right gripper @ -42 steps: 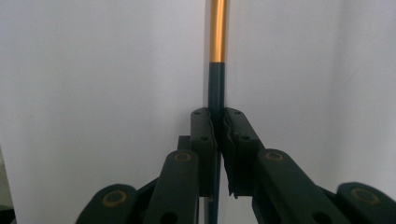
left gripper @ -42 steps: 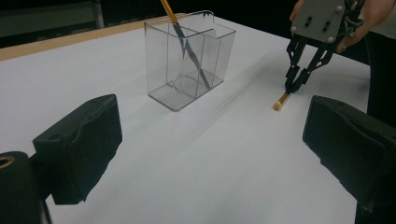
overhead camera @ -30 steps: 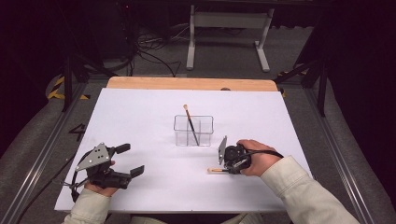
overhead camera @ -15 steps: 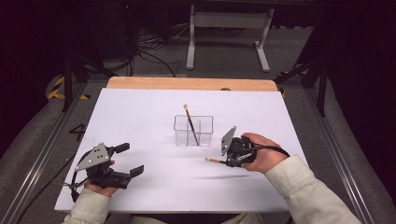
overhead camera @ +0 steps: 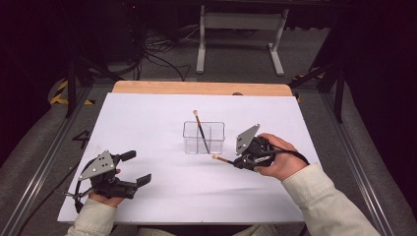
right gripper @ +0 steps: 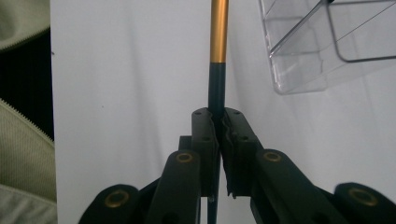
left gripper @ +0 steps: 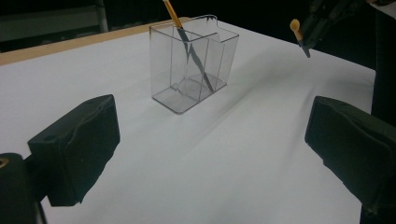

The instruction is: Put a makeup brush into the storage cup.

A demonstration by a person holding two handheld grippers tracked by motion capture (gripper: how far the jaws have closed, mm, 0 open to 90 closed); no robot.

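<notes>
Centrally on the white table (overhead camera: 147, 123), a clear plastic divided organizer (overhead camera: 203, 137) holds one paintbrush (overhead camera: 199, 131) leaning in it, its tip blurred through the walls. The right gripper (overhead camera: 235, 161) pinches a second brush (right gripper: 218, 56), gold ferrule over dark handle, just beside the organizer, bristles cut off. The left gripper (overhead camera: 132, 168) rests spread, holding nothing.

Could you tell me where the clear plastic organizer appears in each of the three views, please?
High view: the clear organizer stands mid-table, just left of the right gripper.
Left gripper view: upper centre, between the jaws.
Right gripper view: top right corner.
Shared landmark: the white table cover.
</notes>
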